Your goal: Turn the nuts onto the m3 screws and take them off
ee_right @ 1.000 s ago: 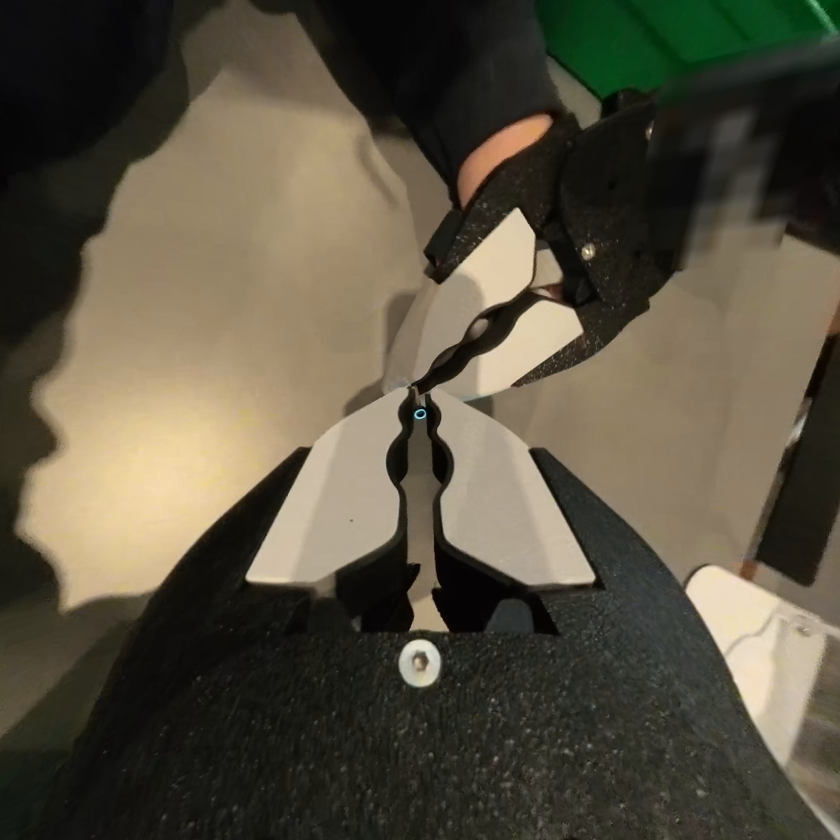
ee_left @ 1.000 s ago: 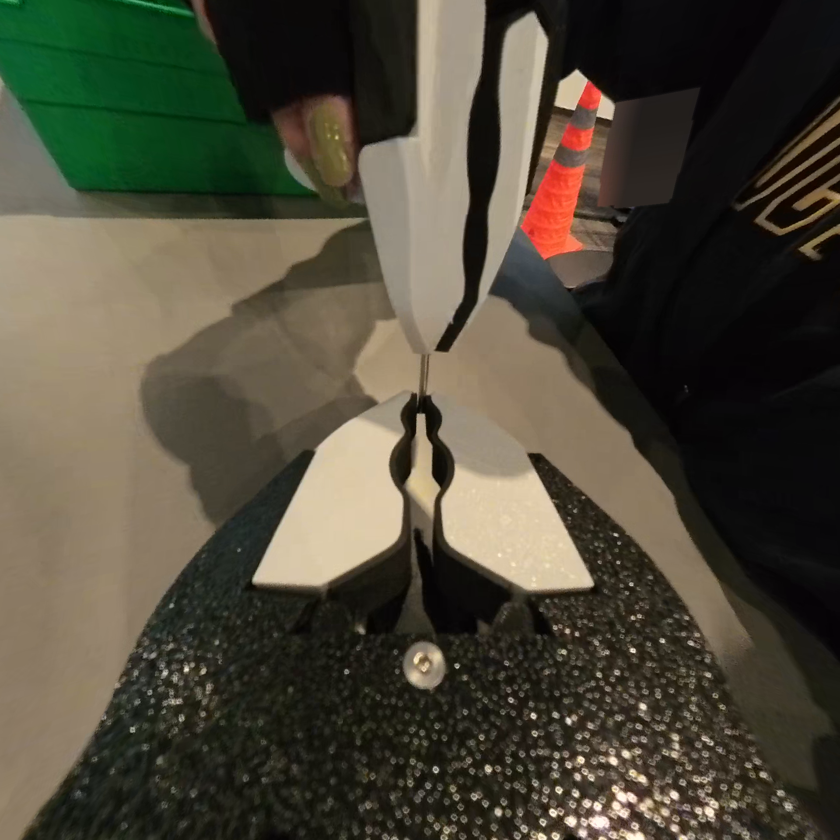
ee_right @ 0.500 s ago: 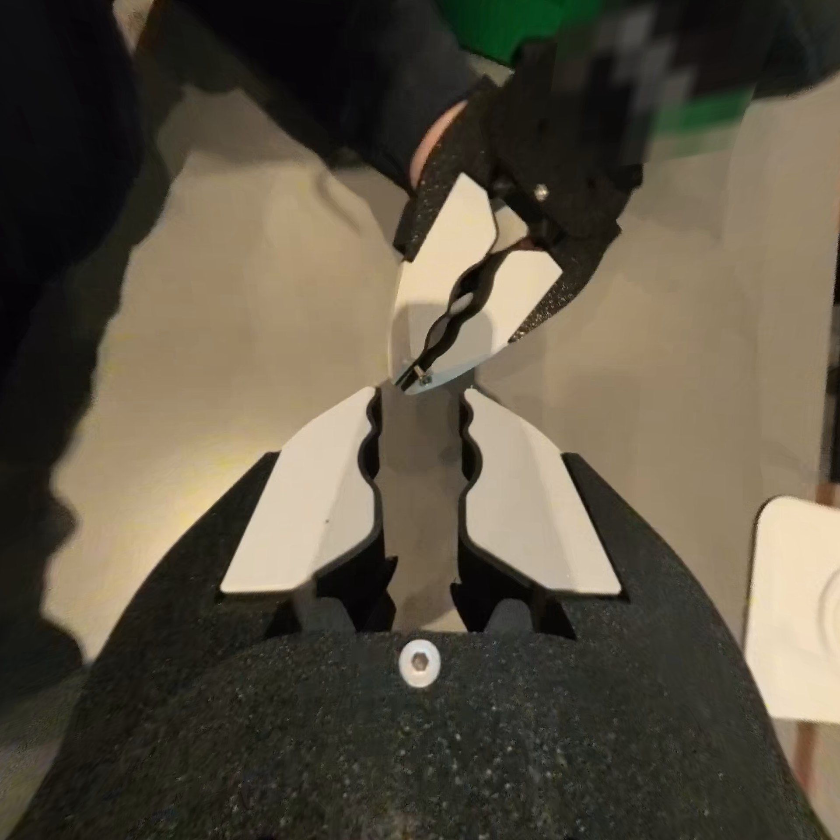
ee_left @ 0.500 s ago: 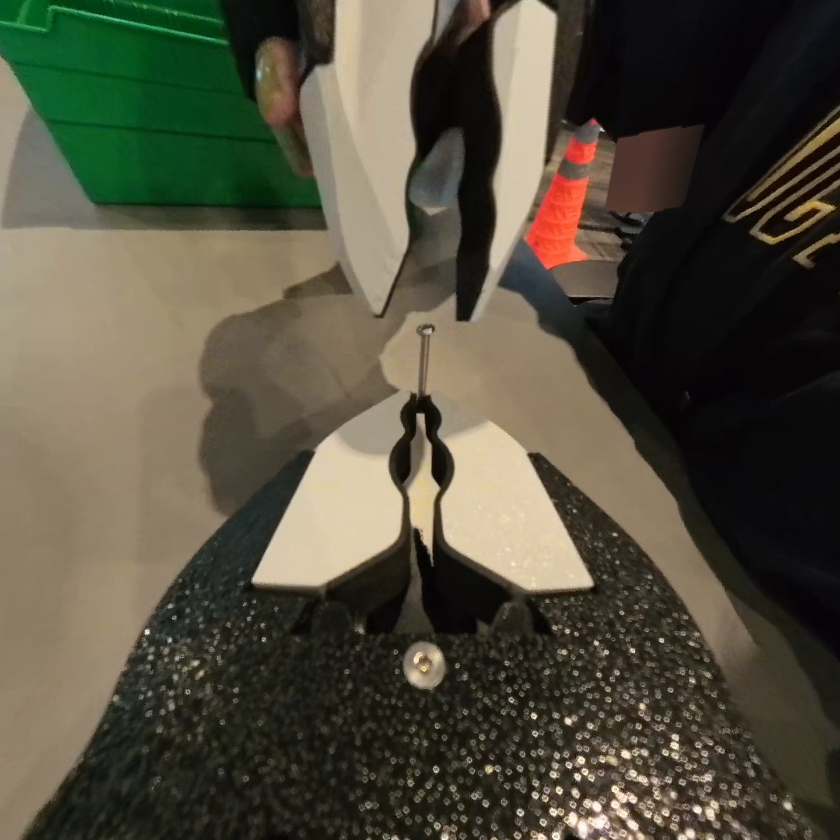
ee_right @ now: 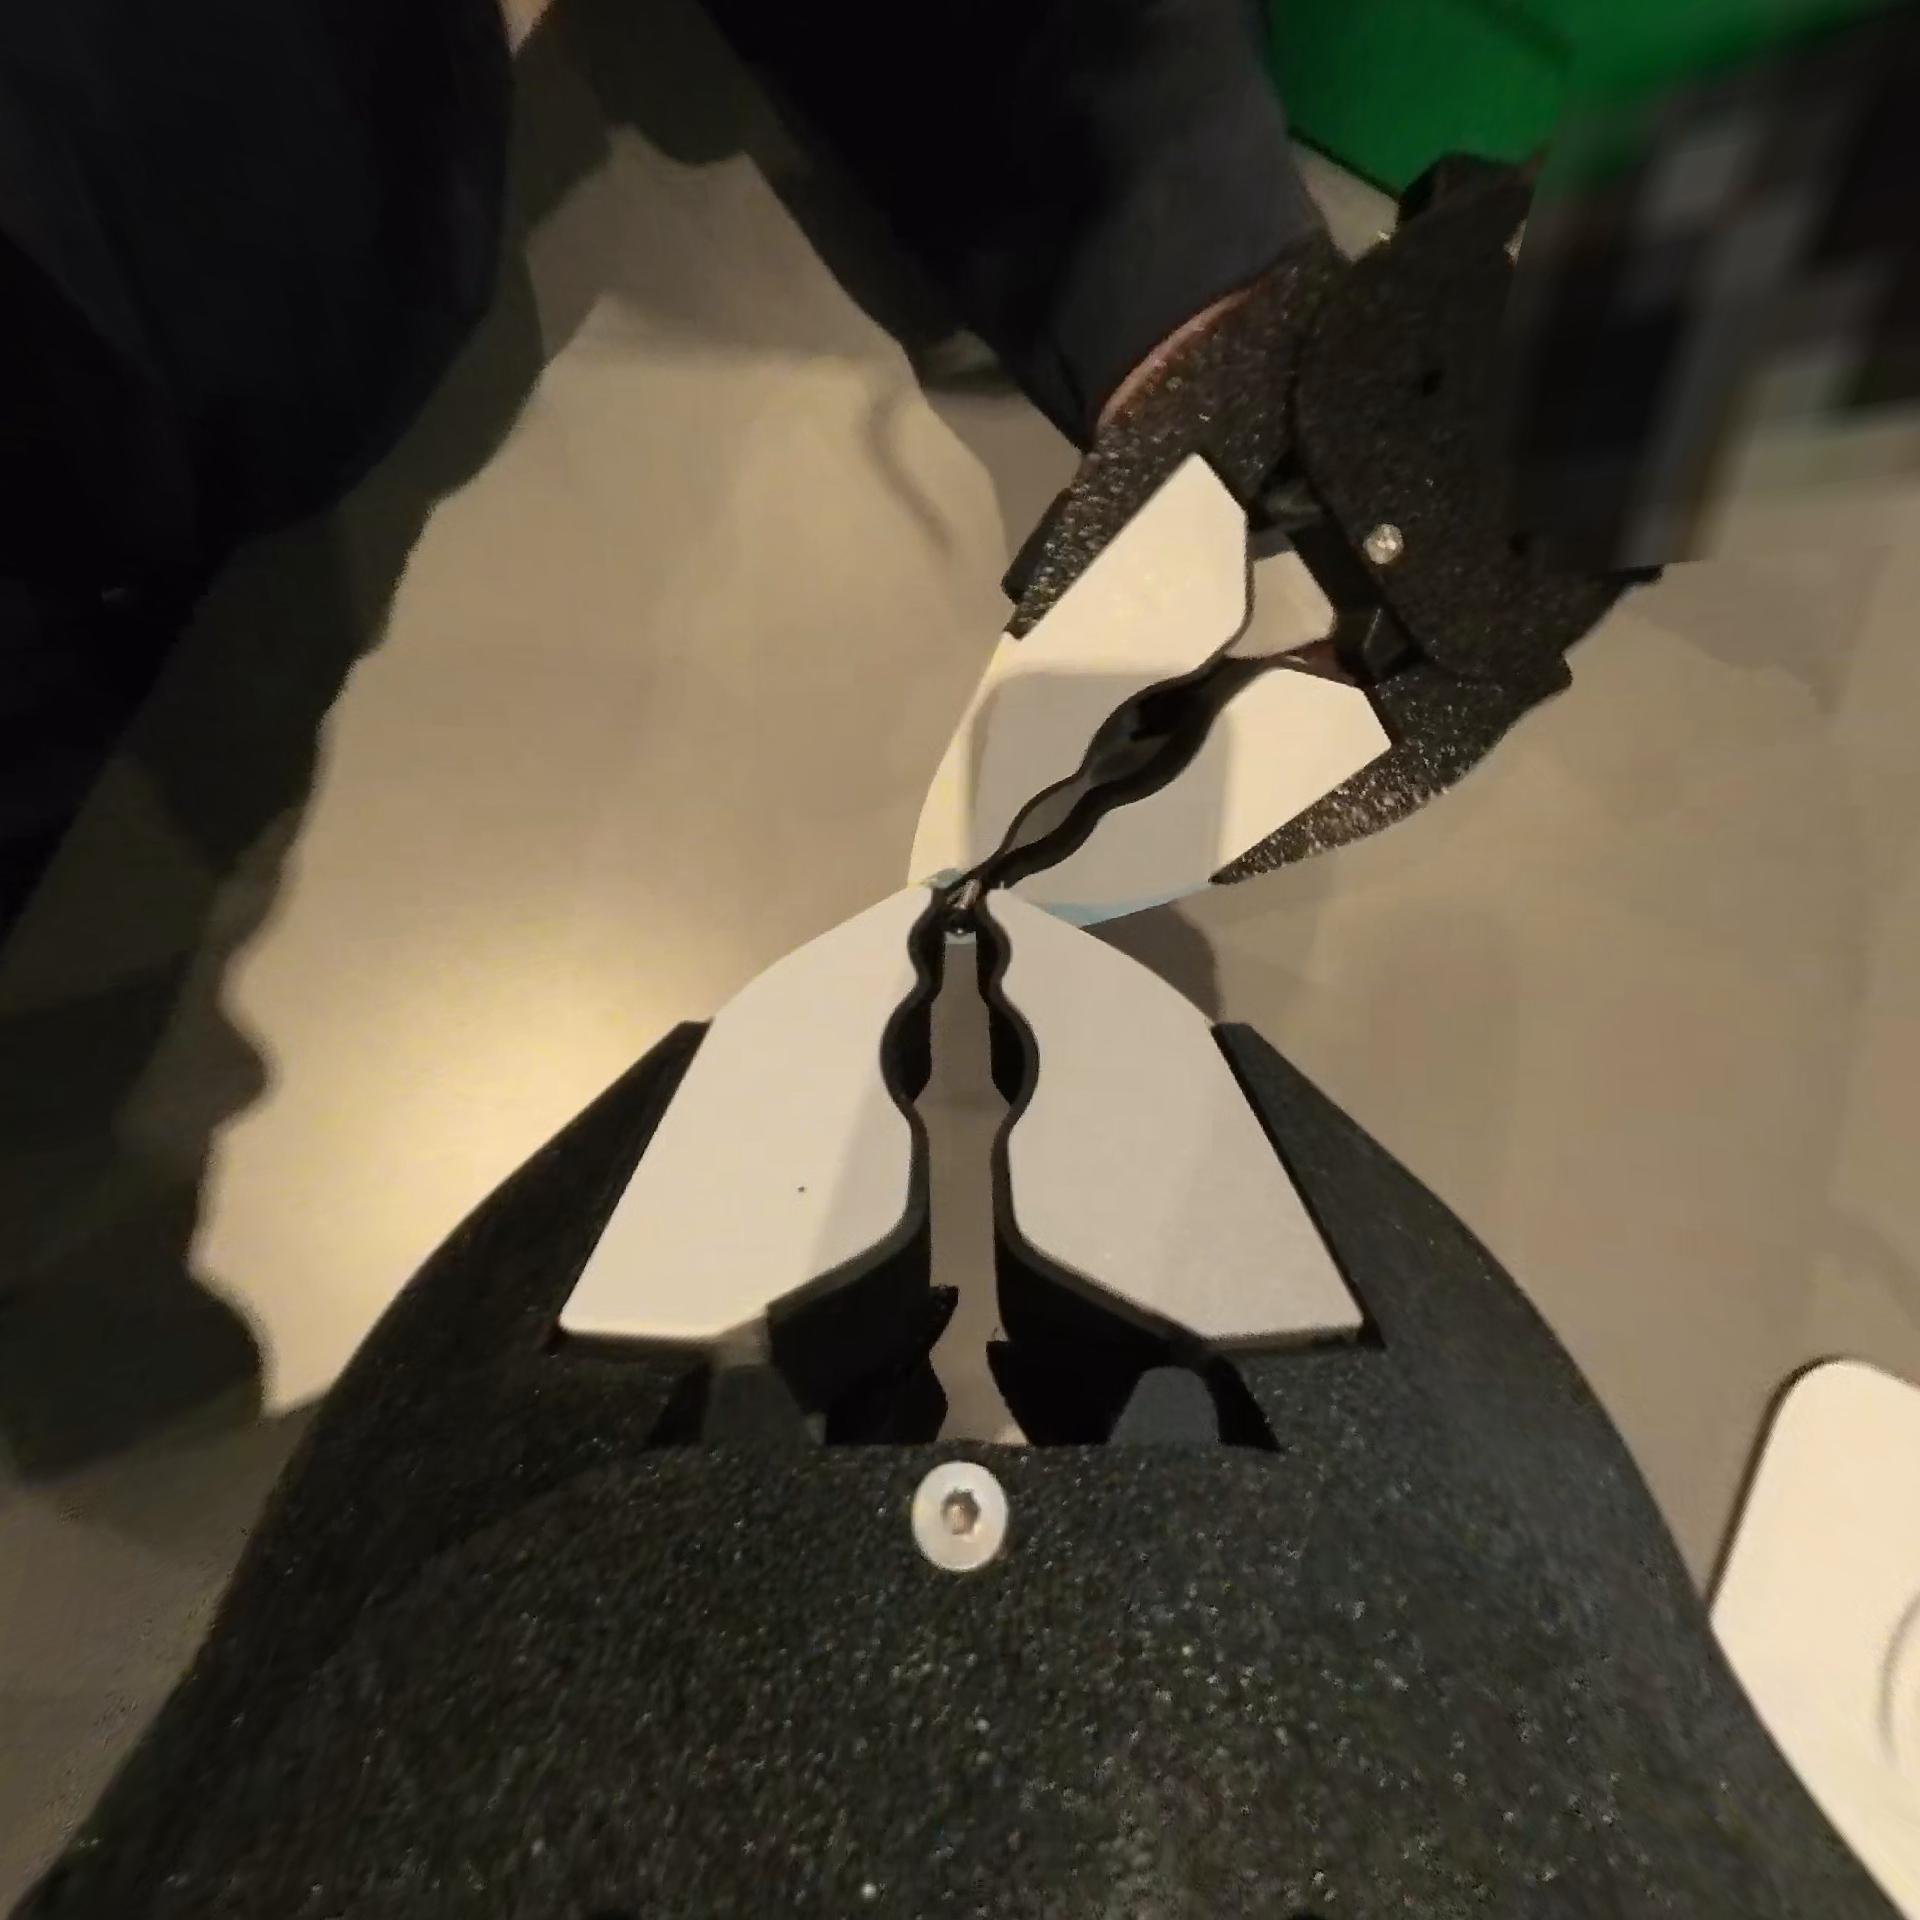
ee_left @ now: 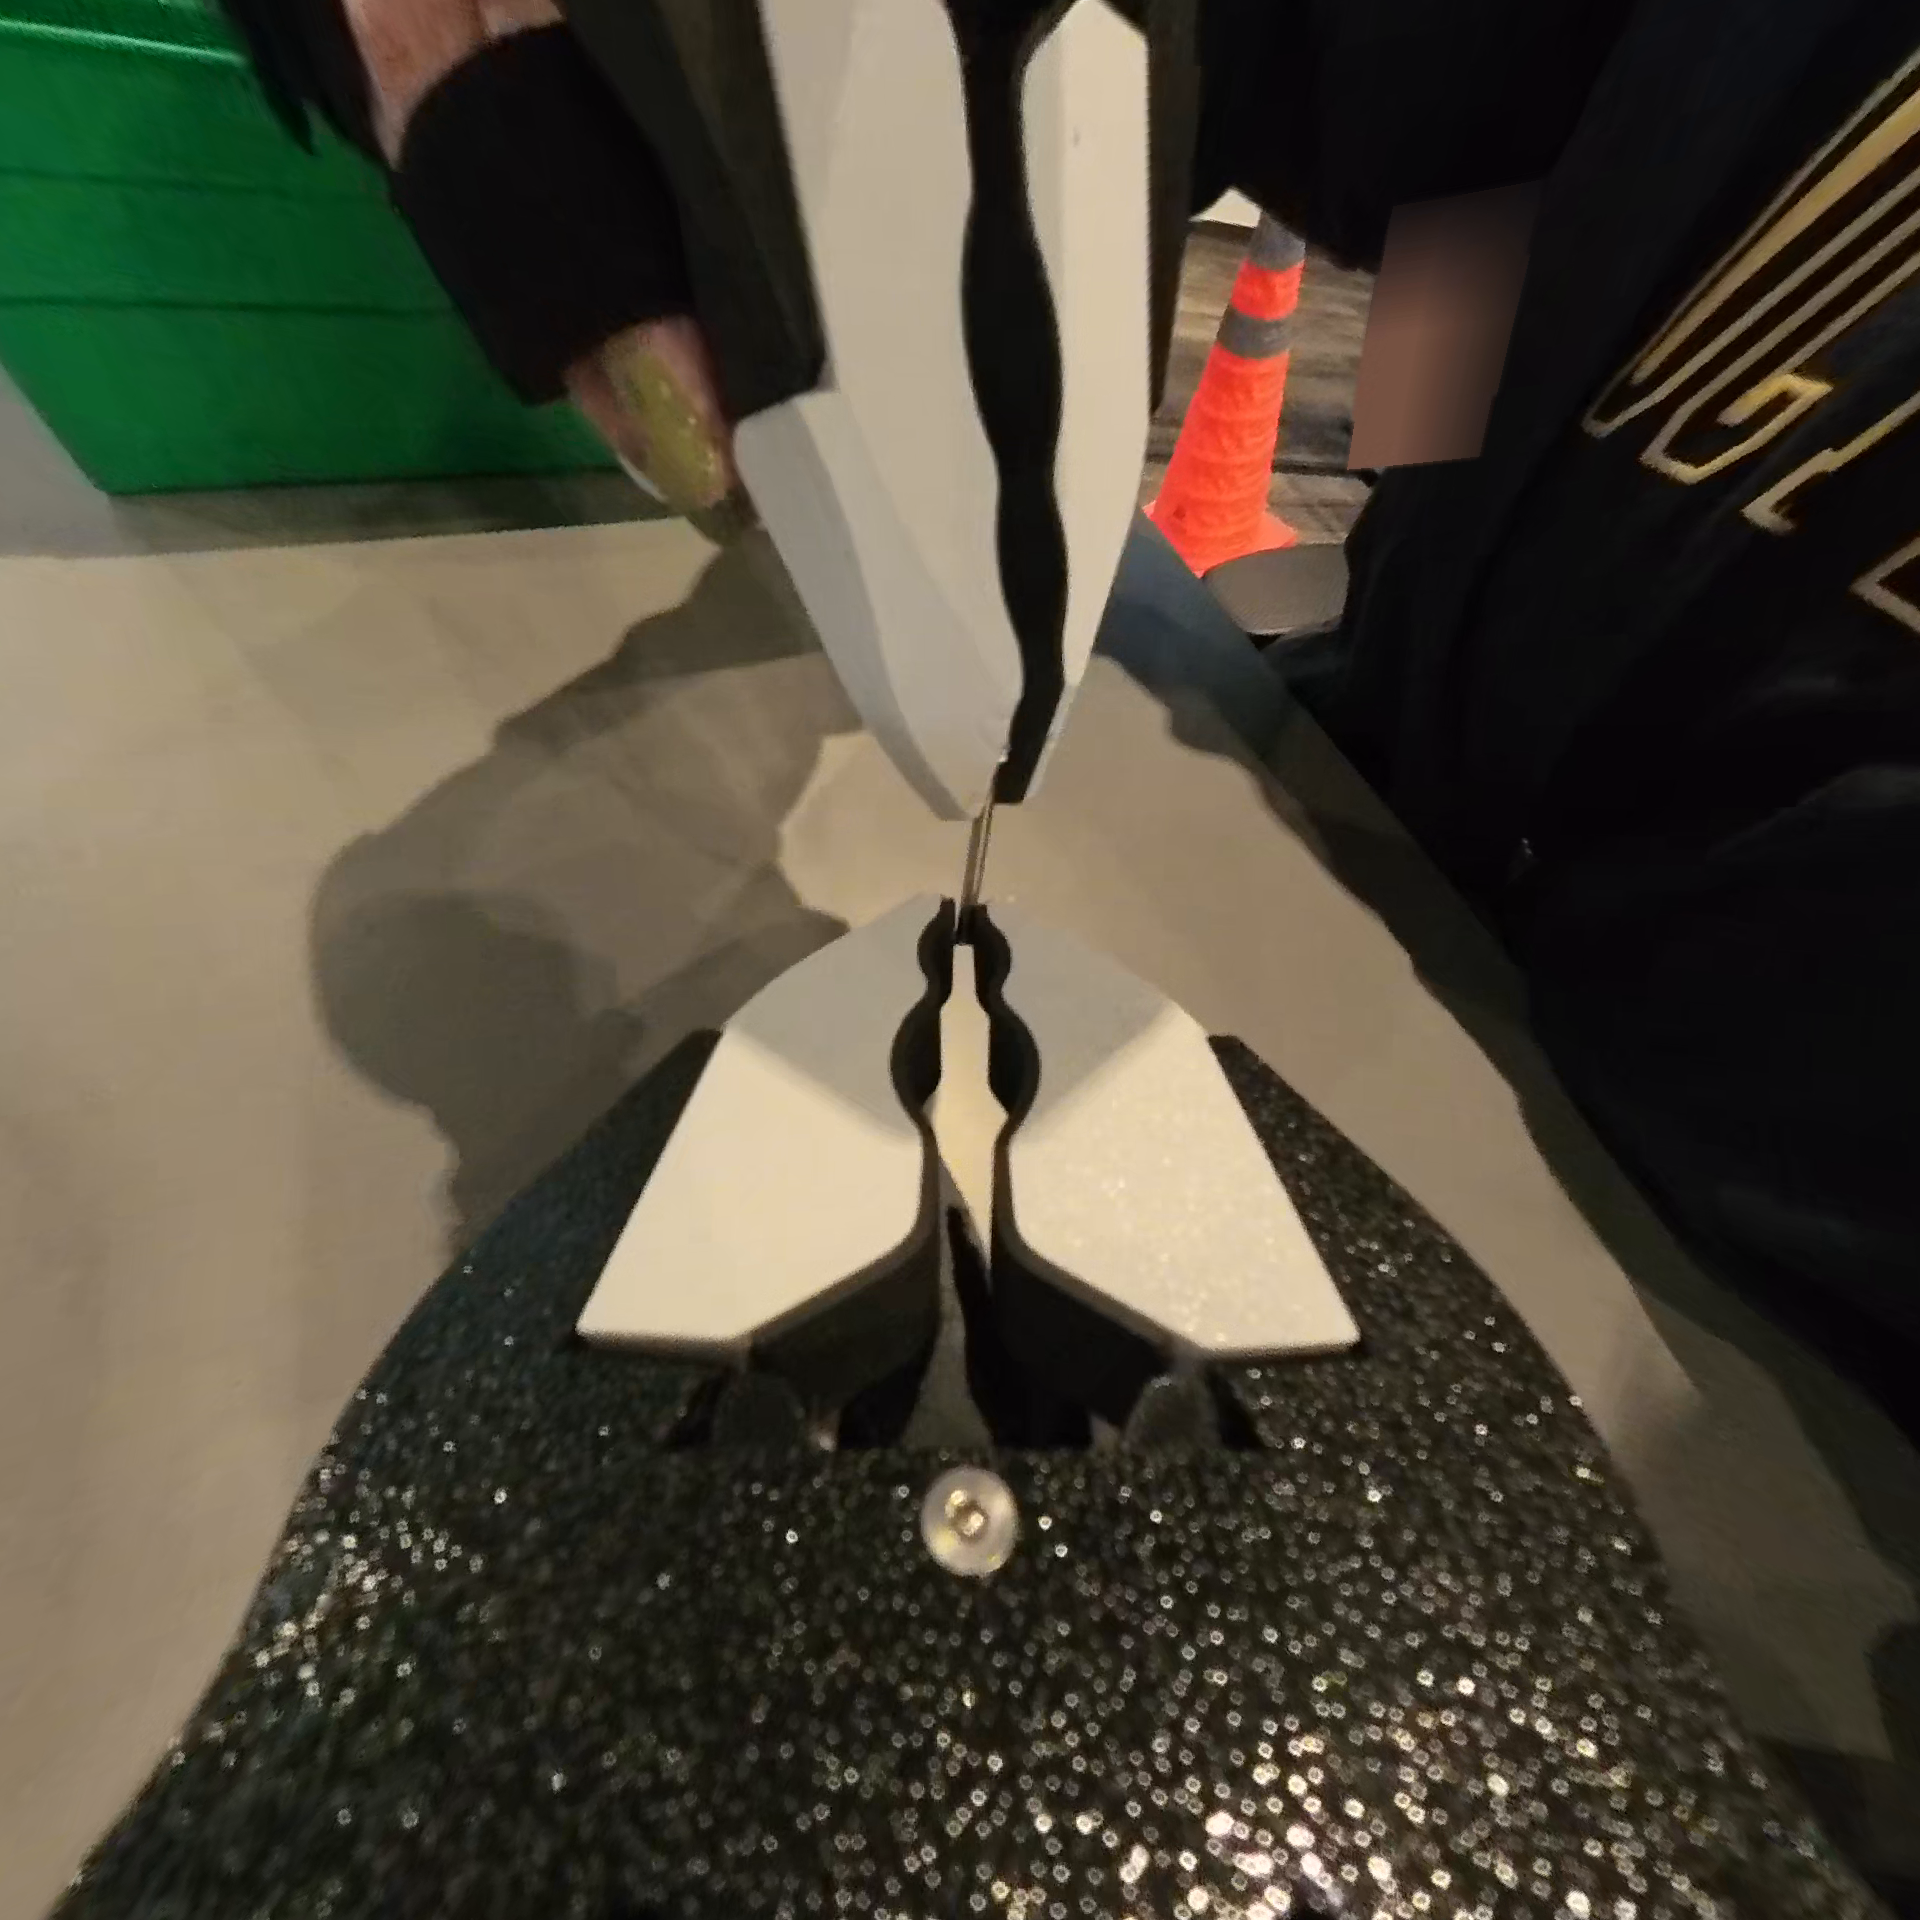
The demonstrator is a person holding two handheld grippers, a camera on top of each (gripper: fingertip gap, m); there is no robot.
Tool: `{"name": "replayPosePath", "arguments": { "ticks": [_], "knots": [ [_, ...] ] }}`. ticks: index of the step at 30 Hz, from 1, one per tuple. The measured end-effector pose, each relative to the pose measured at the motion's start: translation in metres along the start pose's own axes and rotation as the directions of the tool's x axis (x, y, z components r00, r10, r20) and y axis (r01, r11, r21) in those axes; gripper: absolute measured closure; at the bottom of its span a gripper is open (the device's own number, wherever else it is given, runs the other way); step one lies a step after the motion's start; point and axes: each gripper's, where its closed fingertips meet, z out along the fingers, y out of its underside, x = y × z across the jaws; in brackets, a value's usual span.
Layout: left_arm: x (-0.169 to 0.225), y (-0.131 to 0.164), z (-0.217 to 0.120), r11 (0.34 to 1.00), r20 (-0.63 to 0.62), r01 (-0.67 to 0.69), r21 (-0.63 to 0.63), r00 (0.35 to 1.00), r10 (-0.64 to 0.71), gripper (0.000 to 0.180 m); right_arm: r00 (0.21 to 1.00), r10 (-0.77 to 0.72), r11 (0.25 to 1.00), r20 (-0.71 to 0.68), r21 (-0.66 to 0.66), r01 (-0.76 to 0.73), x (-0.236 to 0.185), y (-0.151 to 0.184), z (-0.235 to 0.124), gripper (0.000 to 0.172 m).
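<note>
One orange cone (ee_left: 1231, 405), green bin (ee_left: 156, 260)

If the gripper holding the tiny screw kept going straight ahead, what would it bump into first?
Probably the other gripper. The left gripper pinches the thin screw, and the right gripper is already closed on the screw's far end just ahead. Past that lies only the grey table.

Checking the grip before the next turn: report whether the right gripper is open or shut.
Shut: right gripper pinches the screw end opposite the left gripper.
</note>
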Motion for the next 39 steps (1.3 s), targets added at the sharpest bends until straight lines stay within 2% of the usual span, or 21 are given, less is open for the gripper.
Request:
{"name": "replayPosePath", "arguments": {
  "ticks": [3,6,9,11,13,16,18,22,24,26,33,36,39],
  "knots": [
    [-0.004,-0.001,-0.001,1.0,0.03,0.011,0.011,0.999,-0.012,0.178,0.982,0.168,0.986,-0.086,0.006,-0.168,0.007,0.001,-0.001,0.167],
    [-0.013,-0.002,-0.002,1.0,0.104,0.018,0.021,0.994,-0.02,0.177,0.917,0.336,0.938,-0.215,-0.011,-0.347,0.012,0.007,-0.003,0.167],
    [-0.021,-0.001,-0.001,1.0,0.189,0.026,0.01,0.982,-0.027,0.178,0.74,0.592,0.792,-0.321,0.06,-0.607,0.017,0.013,-0.003,0.167],
    [-0.023,-0.001,0.0,1.0,0.23,0.013,0.003,0.973,-0.014,0.178,0.652,0.676,0.723,-0.343,0.137,-0.677,0.019,0.015,-0.003,0.16],
    [-0.023,-0.006,-0.002,0.999,0.233,0.014,0.046,0.972,-0.024,0.178,0.618,0.688,0.722,-0.382,0.268,-0.638,0.026,0.011,-0.011,0.146],
    [-0.015,-0.016,-0.008,0.99,0.151,0.019,0.138,0.988,-0.04,0.178,0.67,0.638,0.736,-0.38,0.556,-0.385,0.03,-0.013,-0.028,0.127],
    [-0.007,-0.025,-0.012,0.977,0.074,0.024,0.211,0.996,-0.041,0.178,0.728,0.603,0.663,-0.326,0.713,-0.229,0.024,-0.031,-0.033,0.124],
    [-0.003,-0.029,-0.016,0.967,0.013,0.051,0.25,0.998,-0.056,0.178,0.783,0.602,0.499,-0.156,0.839,-0.216,0.024,-0.043,-0.022,0.118],
    [-0.002,-0.029,-0.016,0.966,0.01,0.05,0.252,0.998,-0.055,0.178,0.8,0.592,0.447,-0.097,0.866,-0.225,0.028,-0.049,-0.019,0.118],
    [-0.003,-0.03,-0.016,0.965,0.012,0.055,0.256,0.998,-0.06,0.178,0.823,0.564,0.437,-0.07,0.871,-0.225,0.027,-0.054,-0.014,0.12],
    [-0.007,-0.034,-0.021,0.949,-0.017,0.106,0.298,0.994,-0.106,0.178,0.842,0.526,0.485,-0.116,0.855,-0.185,0.014,-0.042,-0.017,0.125],
    [-0.005,-0.032,-0.018,0.956,-0.014,0.097,0.278,0.995,-0.097,0.178,0.83,0.547,0.459,-0.107,0.867,-0.191,0.015,-0.037,-0.019,0.132],
    [-0.006,-0.035,-0.022,0.945,-0.02,0.102,0.312,0.995,-0.101,0.178,0.812,0.57,0.452,-0.121,0.872,-0.187,0.024,-0.036,-0.022,0.138]
  ]
}}
